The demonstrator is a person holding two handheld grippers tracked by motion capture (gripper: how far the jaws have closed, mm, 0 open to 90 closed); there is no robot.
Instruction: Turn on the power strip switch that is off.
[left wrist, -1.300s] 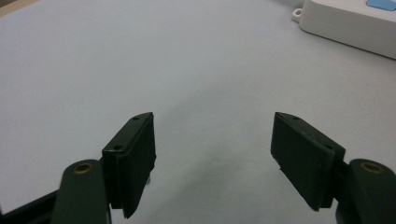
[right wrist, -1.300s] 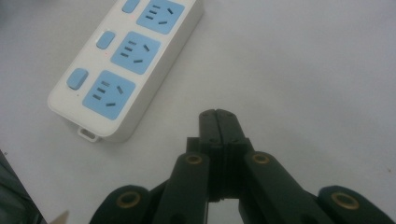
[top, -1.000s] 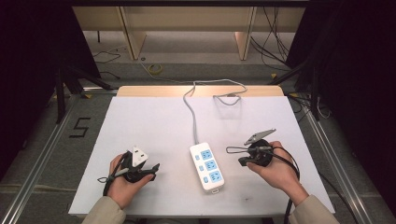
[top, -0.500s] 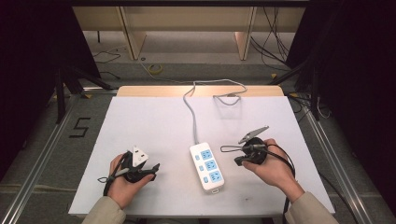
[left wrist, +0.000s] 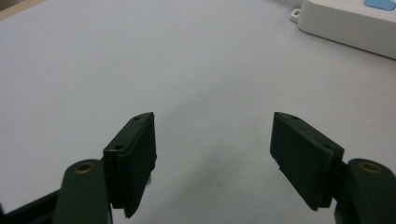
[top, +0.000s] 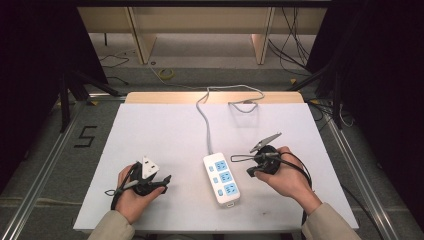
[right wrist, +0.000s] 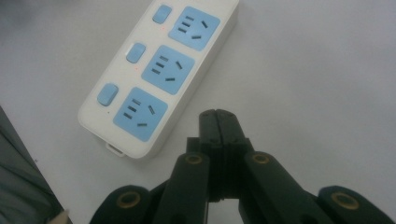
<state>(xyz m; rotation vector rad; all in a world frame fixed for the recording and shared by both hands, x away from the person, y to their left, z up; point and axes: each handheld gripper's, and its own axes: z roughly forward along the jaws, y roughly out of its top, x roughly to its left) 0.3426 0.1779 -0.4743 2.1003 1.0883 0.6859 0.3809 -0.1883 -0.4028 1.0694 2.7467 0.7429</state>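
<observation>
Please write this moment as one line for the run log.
left tongs: open, empty, over table | right tongs: shut, empty, beside power strip | power strip: flat, three blue sockets, untouched

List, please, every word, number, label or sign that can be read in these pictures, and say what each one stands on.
"5": a dark digit marked on the floor left of the table, in the high view.
Power strip: no readable print; its three blue sockets and three blue switches carry no text, and only tiny red dots sit beside the switches in the right gripper view.
Nothing else legible.
</observation>
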